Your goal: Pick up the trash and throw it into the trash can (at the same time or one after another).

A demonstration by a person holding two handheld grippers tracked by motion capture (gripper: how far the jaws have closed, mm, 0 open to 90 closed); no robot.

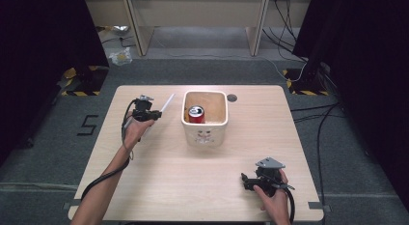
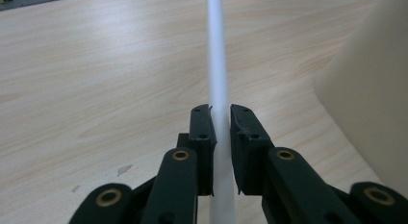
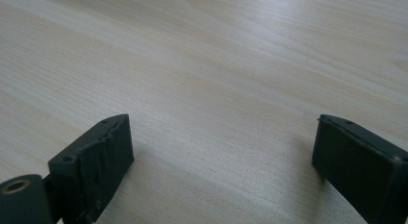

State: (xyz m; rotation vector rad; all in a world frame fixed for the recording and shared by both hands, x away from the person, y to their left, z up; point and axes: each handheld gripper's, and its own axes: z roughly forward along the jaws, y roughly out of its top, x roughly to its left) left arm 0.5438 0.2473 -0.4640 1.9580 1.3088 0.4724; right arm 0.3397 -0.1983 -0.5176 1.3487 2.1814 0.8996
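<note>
While its near end sits pinched between the jaws of our left gripper [image 1: 153, 114], the white straw [image 1: 167, 103] juts up and away over the left half of the table [image 1: 144, 186], its long axis slanting toward the far right and the near-left corner of the cream bin [image 1: 206, 133]. Seen along the left gripper's own jaws, the straw [image 2: 217, 70] runs straight ahead from the clamp, the black pads pressed against it on both sides, with the bin's pale wall [image 2: 370, 89] rising just to one side. We judge that the straw's free end sits just beside the bin's rim, not over it, so the coming move turns on swinging that tip a short way rightward toward the opening. Inside the bin stands a red drinks can [image 1: 196, 114], upright, against the left wall. Our left hand is much the nearer to it. Our right gripper [image 1: 247, 181] rests well apart at the table's near right corner, its jaws spread wide over bare wood [image 3: 211, 80] with nothing between them.
</note>
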